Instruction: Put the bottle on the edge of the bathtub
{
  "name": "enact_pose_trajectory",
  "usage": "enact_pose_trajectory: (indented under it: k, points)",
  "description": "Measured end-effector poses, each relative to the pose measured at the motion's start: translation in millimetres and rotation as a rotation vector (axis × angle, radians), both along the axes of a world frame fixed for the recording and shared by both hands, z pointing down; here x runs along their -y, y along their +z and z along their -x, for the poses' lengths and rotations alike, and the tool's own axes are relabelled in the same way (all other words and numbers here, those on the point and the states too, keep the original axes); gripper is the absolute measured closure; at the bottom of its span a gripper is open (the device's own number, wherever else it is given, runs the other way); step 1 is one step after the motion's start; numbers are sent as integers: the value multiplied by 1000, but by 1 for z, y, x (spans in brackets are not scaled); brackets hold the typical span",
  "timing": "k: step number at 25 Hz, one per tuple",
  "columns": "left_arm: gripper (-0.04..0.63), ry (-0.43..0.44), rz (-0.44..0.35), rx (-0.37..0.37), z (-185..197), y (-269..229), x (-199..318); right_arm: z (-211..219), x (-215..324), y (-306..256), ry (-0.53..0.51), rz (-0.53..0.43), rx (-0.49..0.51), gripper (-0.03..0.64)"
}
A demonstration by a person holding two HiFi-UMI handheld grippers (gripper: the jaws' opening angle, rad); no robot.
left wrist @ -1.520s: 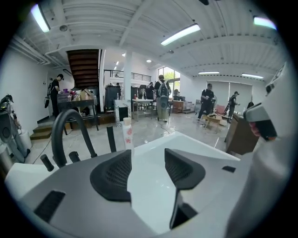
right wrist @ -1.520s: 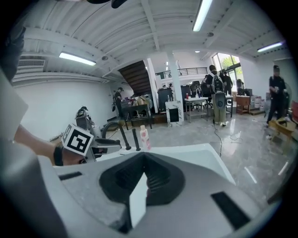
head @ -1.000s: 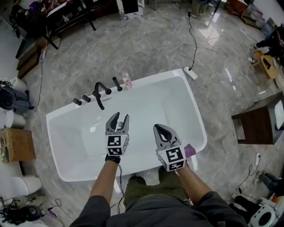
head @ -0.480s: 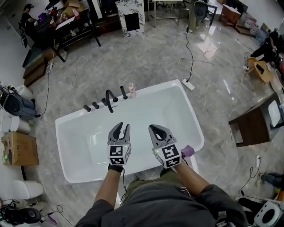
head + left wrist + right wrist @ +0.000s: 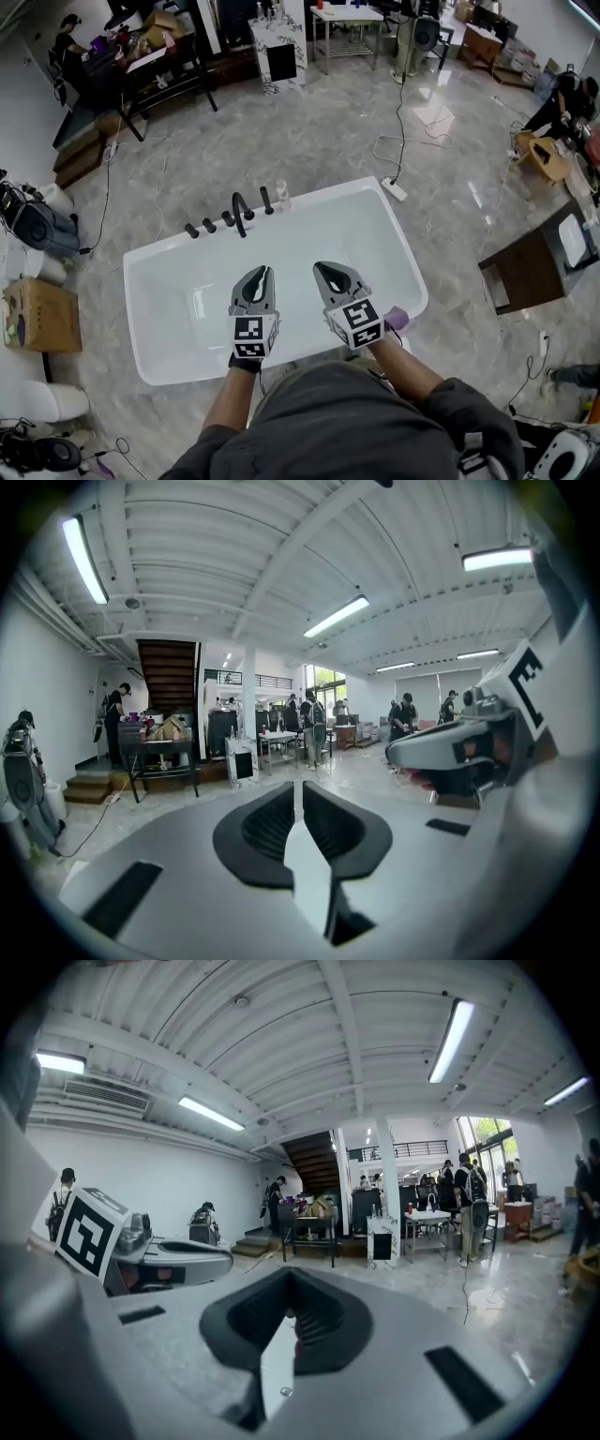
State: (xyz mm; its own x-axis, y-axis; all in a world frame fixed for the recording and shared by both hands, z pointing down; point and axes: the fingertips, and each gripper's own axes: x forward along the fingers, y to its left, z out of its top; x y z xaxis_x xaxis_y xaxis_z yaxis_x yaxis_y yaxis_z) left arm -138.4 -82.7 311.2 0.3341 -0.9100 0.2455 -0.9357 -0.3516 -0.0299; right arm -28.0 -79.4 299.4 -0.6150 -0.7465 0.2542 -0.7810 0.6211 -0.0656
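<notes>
**Near.** Both tools are held side by side in front of the person's torso, over the near half of the bathtub (image 5: 133, 314).
- Left hand-held gripper (image 5: 263, 274): its jaws have just been closing. Its own view shows them drawn in to a thin slit with nothing between them, so it is clenched on air.
- Right hand-held gripper (image 5: 324, 272): the pads meet at the tips, so it is also clenched and empty.
- Both gripper views look out across the room, not down into the tub.

**Far.** The bottle (image 5: 282, 195) stands on the far rim of the bathtub, just right of the black tap set (image 5: 240, 214). It is well apart from both tools. It appears upright, but it is too small for more detail.

**Reading.** The placement looks done. The left jaws closed on nothing, which suggests settling to rest after a release rather than a new grasp. The remaining risk is the narrow rim: a knock could send the bottle into the tub or onto the floor (image 5: 309, 122).

**Against a second ago.**
- The left jaws stood clearly apart then and are together now.
- The right jaws were already closed.
- Both tools sit nearer the person's body.
- The tub looks smaller, and more floor and far furniture show, so the viewpoint has lifted.
- The bottle has not shifted from its spot beside the tap set.
</notes>
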Motion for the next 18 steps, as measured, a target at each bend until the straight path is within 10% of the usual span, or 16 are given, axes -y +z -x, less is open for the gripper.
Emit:
enact_pose_trajectory:
  k: [18]
  points:
    - [594, 42, -46, 13, -4, -24, -42, -3, -24, -26, 7, -33, 37, 615]
